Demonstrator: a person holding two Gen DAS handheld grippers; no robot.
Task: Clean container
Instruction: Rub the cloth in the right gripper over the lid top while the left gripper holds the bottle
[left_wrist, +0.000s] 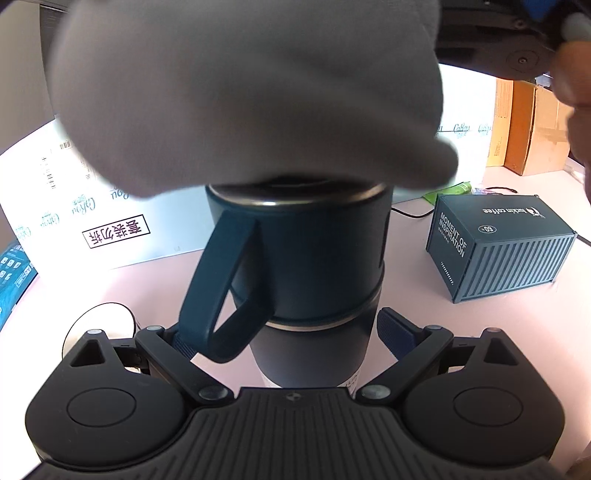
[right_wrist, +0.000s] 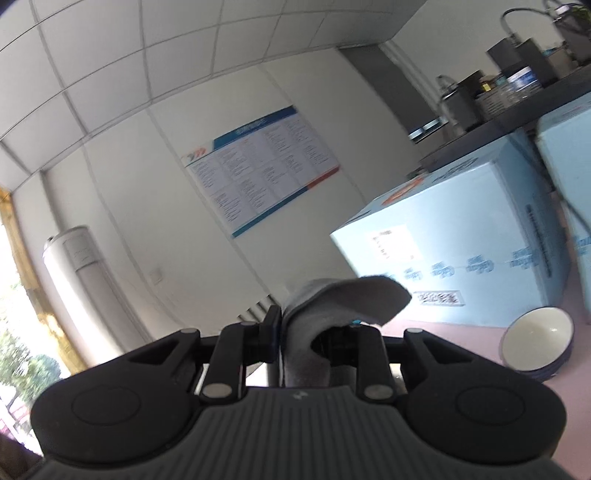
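Observation:
A dark blue bottle (left_wrist: 306, 343) with a wide blue cap (left_wrist: 314, 258) and a loop strap (left_wrist: 221, 288) stands upright on the pink table. My left gripper (left_wrist: 291, 339) is shut on the bottle's body just below the cap. A grey cloth (left_wrist: 251, 92) lies over the top of the cap and fills the upper part of the left wrist view. My right gripper (right_wrist: 314, 328) is shut on the same grey cloth (right_wrist: 343, 299), which folds over its fingers. The right wrist view points up at the wall, so the bottle is hidden there.
A dark container-shaped coffee box (left_wrist: 495, 247) sits right of the bottle. A white carton (left_wrist: 110, 206) stands behind left, brown cardboard boxes (left_wrist: 532, 129) far right. A white bowl with a blue rim (right_wrist: 535, 343) and light blue cartons (right_wrist: 461, 251) lie right of my right gripper.

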